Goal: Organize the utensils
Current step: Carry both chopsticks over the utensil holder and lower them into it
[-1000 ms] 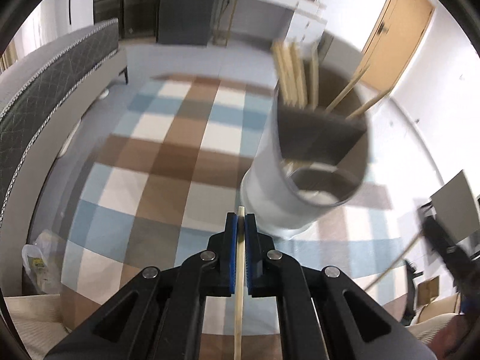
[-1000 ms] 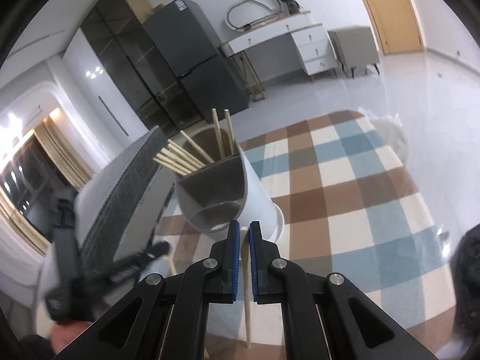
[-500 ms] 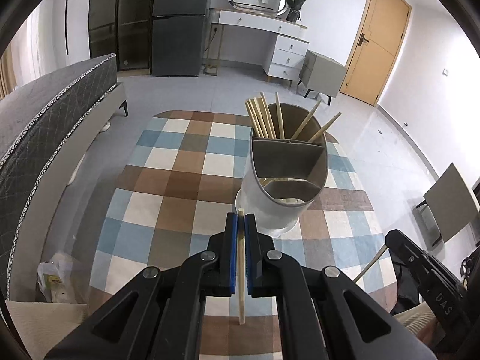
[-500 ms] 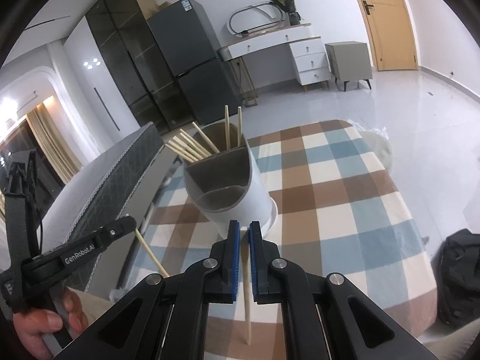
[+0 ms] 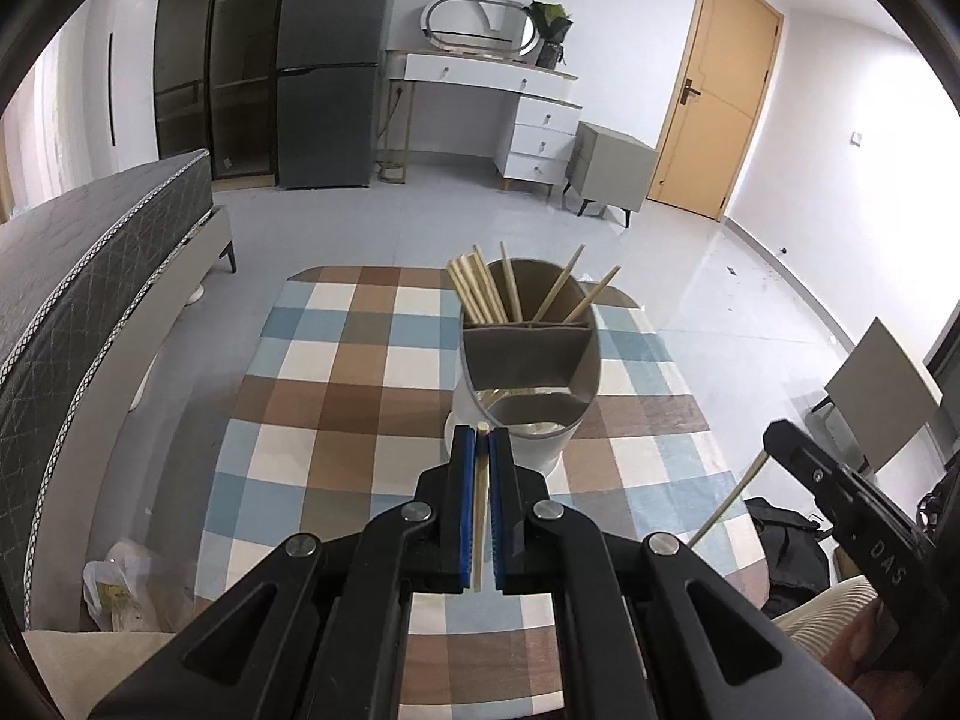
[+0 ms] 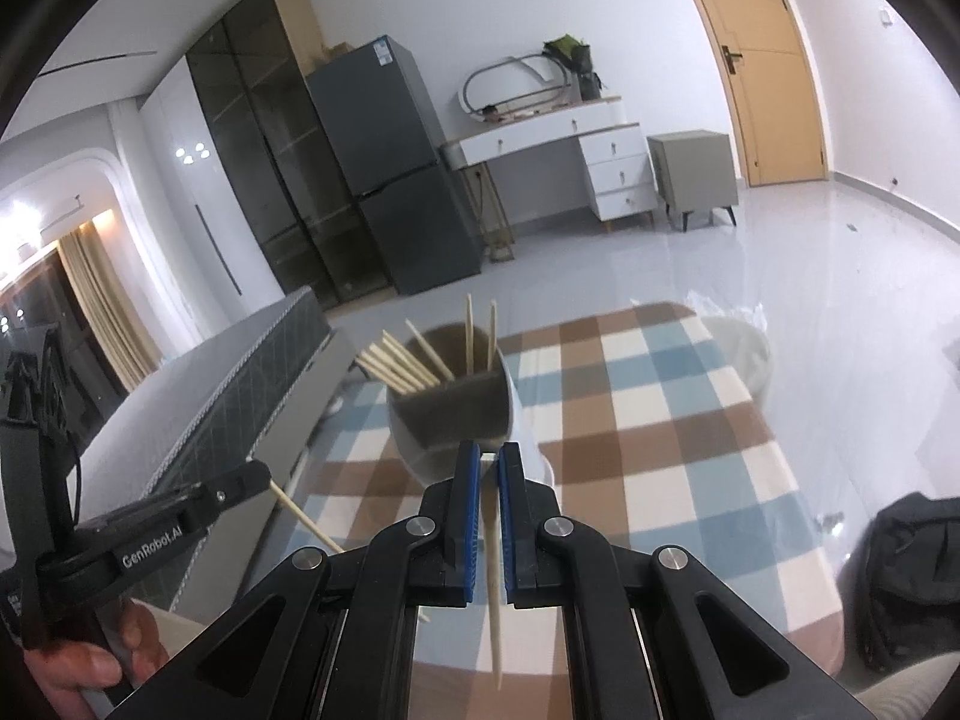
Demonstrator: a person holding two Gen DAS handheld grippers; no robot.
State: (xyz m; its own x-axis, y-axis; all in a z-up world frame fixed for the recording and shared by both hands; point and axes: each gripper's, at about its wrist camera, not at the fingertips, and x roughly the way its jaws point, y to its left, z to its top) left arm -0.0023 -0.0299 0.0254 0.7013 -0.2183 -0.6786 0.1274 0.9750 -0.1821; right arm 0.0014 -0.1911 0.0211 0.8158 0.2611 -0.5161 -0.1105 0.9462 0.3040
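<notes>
A white utensil holder point(image 5: 528, 378) with grey inner dividers stands on the checked table point(image 5: 336, 396); several chopsticks lean in its far compartments. It also shows in the right wrist view point(image 6: 456, 414). My left gripper point(image 5: 480, 450) is shut on one wooden chopstick point(image 5: 478, 516), just short of the holder's near rim. My right gripper point(image 6: 489, 468) is shut on another chopstick point(image 6: 493, 576), also near the holder. The right gripper appears at lower right of the left wrist view point(image 5: 840, 498), and the left gripper at left of the right wrist view point(image 6: 150, 522).
A grey bed point(image 5: 90, 276) runs along the table's left side. A plastic bag point(image 5: 120, 594) lies on the floor by the table's near left corner. A black bag point(image 6: 912, 570) sits on the floor at right. A fridge, a white dresser and a door stand at the back.
Both grippers have pulled back and up from the holder, each still holding its chopstick. The holder now looks smaller and farther away in both views.
</notes>
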